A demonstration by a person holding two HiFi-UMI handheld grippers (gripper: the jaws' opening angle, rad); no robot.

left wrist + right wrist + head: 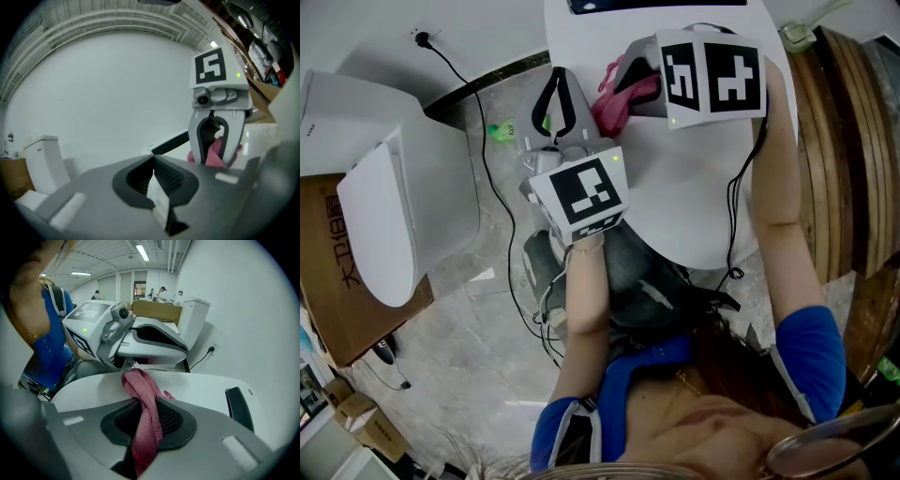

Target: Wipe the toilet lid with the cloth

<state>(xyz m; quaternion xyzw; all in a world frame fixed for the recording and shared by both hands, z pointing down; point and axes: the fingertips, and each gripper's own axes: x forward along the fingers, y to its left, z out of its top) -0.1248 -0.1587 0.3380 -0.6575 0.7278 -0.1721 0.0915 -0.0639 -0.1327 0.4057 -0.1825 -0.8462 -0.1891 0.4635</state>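
The white toilet lid lies below me, with a pink cloth bunched at its left rim. My right gripper is shut on the cloth. In the right gripper view the cloth hangs twisted between the jaws of the right gripper, its end resting on the toilet lid. Just left of the lid my left gripper is shut with nothing in it, beside the cloth. In the left gripper view the left gripper has its tips together, and the pink cloth shows ahead at the right.
A second white toilet stands at the left on a cardboard box. A black cable runs across the stone floor. Stacked wooden rounds stand at the right. A black bar sits at the lid's far end.
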